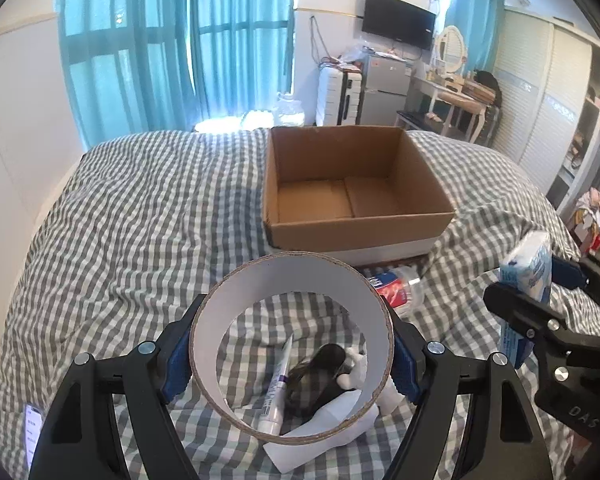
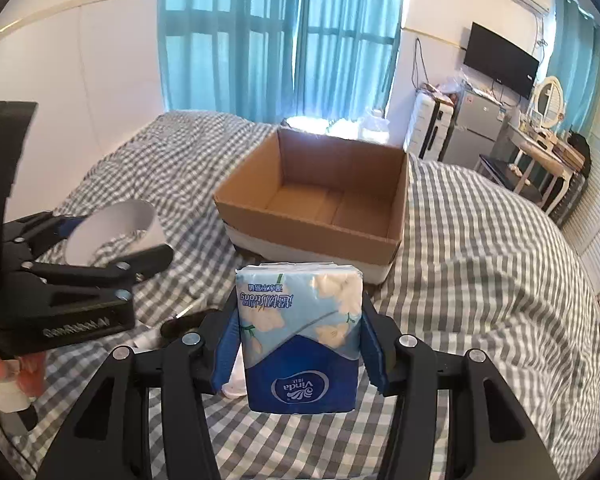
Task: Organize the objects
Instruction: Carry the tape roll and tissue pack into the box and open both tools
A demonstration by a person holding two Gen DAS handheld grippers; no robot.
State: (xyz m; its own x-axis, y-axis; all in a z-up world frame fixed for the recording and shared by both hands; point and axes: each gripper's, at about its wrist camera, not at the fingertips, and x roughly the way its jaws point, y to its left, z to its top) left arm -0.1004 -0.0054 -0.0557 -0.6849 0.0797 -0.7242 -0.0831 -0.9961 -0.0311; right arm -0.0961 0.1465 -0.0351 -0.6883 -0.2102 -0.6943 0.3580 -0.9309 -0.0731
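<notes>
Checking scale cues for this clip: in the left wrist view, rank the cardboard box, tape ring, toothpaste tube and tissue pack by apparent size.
1. Cardboard box
2. Tape ring, enlarged by nearness
3. Tissue pack, partly hidden
4. Toothpaste tube

Daylight pours through the teal curtains (image 1: 172,48) behind my bed (image 1: 140,208), tinting both views cool and bright. Glare burns out the gap at the curtain's foot. The fisheye bends walls and leaves black corners. In the right wrist view my left tool (image 2: 112,240) looks blurred and dark.
</notes>
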